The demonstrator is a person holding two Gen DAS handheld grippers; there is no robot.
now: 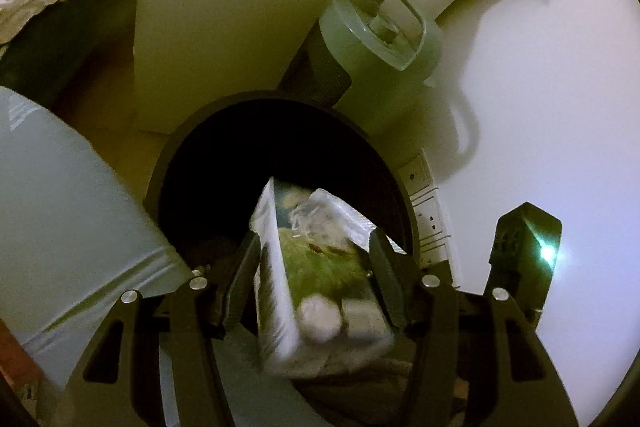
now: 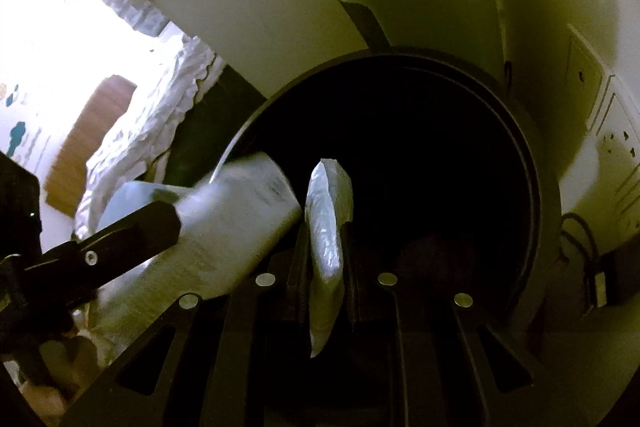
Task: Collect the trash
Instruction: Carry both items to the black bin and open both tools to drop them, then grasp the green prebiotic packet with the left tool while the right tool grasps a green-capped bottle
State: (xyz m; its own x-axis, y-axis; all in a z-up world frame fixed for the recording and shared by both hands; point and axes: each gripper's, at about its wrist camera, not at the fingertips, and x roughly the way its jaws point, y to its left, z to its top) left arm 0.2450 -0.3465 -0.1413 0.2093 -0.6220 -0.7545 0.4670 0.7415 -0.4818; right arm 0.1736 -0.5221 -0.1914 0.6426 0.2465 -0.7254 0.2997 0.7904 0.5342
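- Left claw (image 1: 314, 263) clamped on carton (image 1: 316, 279), held over the bin (image 1: 224, 131) mouth.
- Right claw (image 2: 326, 247) pinched tight on a thin silver pouch (image 2: 326, 227), also above the bin's dark opening.
- Green-lidded jug (image 1: 376, 27) stands behind the bin.

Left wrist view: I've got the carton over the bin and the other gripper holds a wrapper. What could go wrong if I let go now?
1. The carton sits over the near rim of the black bin, not its centre; released now, it may tip outside.
2. In the right wrist view the carton nearly touches the silver wrapper; one could snag the other.
3. The wrapper is light and might cling to the right gripper.
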